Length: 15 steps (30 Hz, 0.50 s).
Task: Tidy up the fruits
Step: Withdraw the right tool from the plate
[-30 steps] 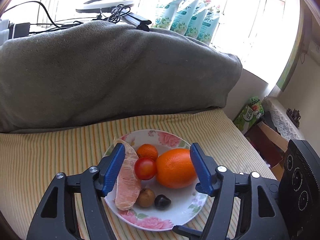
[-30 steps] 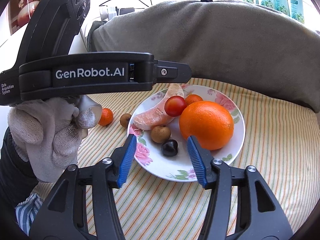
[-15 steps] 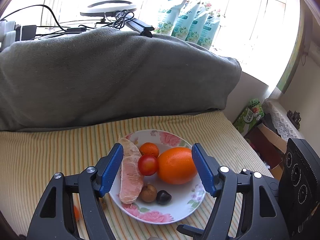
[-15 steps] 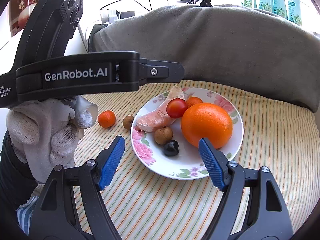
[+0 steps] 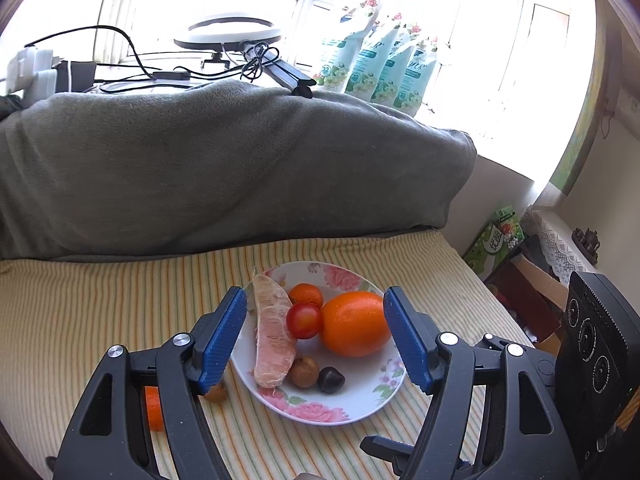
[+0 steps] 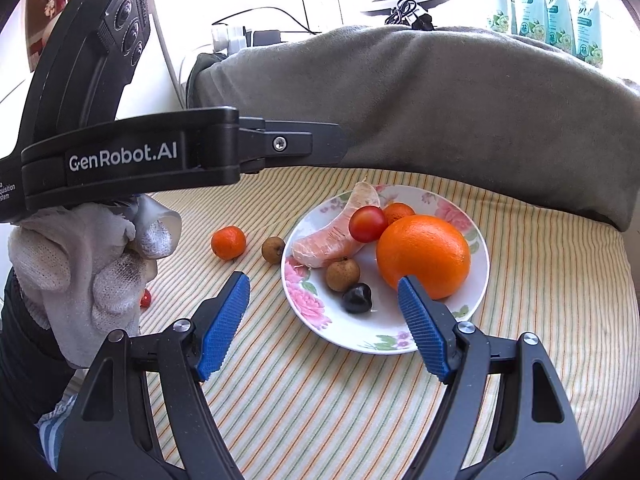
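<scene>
**Grippers poised over the fruit plate**

The right gripper (image 6: 322, 322) has just opened and hangs empty before the plate (image 6: 360, 336); the left gripper (image 5: 314, 338) is likewise released. A mandarin (image 6: 228, 243) and a small brown fruit (image 6: 273, 249) lie on the striped cloth (image 6: 320, 400) beside the plate. Both look light, round and prone to rolling; grasp across the middle, gently.

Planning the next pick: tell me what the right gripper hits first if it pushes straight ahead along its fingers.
Probably the dark cherry near the plate's front rim, centred between the open right gripper; depth is uncertain.
</scene>
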Motion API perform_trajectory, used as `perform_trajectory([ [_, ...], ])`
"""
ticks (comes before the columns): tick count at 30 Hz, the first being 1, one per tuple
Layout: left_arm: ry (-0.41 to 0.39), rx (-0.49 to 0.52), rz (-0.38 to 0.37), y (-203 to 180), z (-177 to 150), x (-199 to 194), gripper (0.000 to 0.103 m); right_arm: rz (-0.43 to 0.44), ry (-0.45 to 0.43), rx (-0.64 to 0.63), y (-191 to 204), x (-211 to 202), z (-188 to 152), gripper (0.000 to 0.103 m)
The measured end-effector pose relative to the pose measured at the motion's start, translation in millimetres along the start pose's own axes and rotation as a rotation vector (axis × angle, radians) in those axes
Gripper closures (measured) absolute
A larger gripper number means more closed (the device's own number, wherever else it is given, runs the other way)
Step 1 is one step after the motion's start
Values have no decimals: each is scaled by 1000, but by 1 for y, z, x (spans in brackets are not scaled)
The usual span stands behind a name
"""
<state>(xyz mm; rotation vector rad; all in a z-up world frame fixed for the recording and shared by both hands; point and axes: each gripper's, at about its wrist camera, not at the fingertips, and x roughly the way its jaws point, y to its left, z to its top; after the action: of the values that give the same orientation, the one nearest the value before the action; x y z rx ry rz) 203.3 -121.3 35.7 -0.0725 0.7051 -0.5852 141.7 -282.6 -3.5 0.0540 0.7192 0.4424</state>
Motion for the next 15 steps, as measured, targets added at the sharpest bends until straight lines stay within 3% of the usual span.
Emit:
perform_trajectory([
  [15, -45, -78, 112, 61, -24, -55, 32, 42, -2, -24, 28, -2, 2, 24],
])
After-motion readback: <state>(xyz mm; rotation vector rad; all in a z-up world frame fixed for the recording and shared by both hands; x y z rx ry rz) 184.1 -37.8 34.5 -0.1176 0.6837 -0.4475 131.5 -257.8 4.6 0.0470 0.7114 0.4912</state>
